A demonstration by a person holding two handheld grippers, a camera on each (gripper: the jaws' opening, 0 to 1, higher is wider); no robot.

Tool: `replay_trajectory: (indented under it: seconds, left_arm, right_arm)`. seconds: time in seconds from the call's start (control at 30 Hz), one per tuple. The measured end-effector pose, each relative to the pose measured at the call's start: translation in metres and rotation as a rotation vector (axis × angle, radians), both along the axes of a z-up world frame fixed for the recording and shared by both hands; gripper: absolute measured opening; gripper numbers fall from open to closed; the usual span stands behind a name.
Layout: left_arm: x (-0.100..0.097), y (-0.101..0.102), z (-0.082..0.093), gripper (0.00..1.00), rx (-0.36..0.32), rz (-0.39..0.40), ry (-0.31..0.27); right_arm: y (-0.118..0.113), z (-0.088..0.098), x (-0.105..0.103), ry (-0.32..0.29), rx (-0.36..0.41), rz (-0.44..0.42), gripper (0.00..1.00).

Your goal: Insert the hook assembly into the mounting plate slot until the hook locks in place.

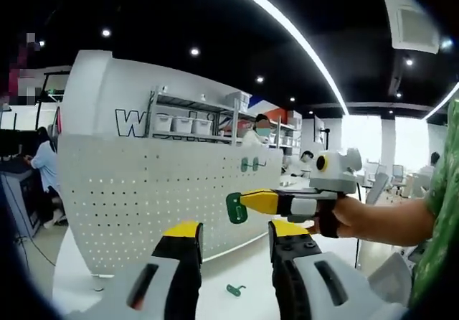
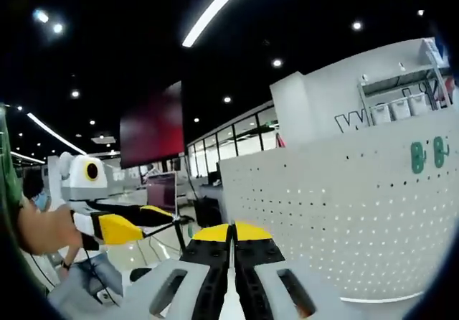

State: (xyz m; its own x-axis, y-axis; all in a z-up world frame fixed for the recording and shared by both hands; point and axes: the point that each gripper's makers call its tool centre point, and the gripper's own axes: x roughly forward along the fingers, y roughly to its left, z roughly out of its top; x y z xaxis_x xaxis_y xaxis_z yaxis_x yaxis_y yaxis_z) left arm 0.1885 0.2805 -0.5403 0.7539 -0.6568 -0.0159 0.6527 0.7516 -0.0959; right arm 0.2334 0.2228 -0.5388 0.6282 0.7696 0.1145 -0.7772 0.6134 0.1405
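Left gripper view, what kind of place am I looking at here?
Probably an open-plan workshop or lab: a white pegboard panel on a table, metal shelving with storage bins behind it, strip ceiling lights, and people at workstations.

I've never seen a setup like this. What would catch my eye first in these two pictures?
Probably the big white pegboard panel standing upright on the table, with two green hooks already hung near its upper edge. In the left gripper view, the right gripper reaches in from the right, its yellow-tipped jaws shut on another green hook. A spare green hook lies on the white table.
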Motion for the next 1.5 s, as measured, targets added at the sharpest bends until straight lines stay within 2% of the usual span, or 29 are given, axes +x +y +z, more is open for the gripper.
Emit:
replay_trajectory:
  seconds: [0.2, 0.57, 0.8, 1.27, 1.5]
  left_arm:
    - [0.003, -0.004, 0.014, 0.36, -0.01, 0.009, -0.032]
    - [0.008, -0.014, 0.018, 0.3, -0.009, 0.01, -0.037]
    - [0.011, -0.016, 0.022, 0.27, -0.028, 0.023, -0.035]
    - [0.013, -0.023, 0.021, 0.12, -0.007, 0.041, -0.037]
    - [0.013, -0.025, 0.02, 0.09, 0.0, 0.04, -0.037]
  right_arm:
    - [-0.001, 0.014, -0.006, -0.005, 0.058, -0.02, 0.0]
    - [0.009, 0.027, -0.019, -0.022, 0.091, -0.001, 0.0]
    - [0.012, 0.029, -0.023, -0.029, 0.093, 0.004, 0.0]
    - [0.019, 0.031, -0.03, -0.034, 0.109, 0.021, 0.0]
    - [0.019, 0.032, -0.033, -0.034, 0.116, 0.024, 0.0]
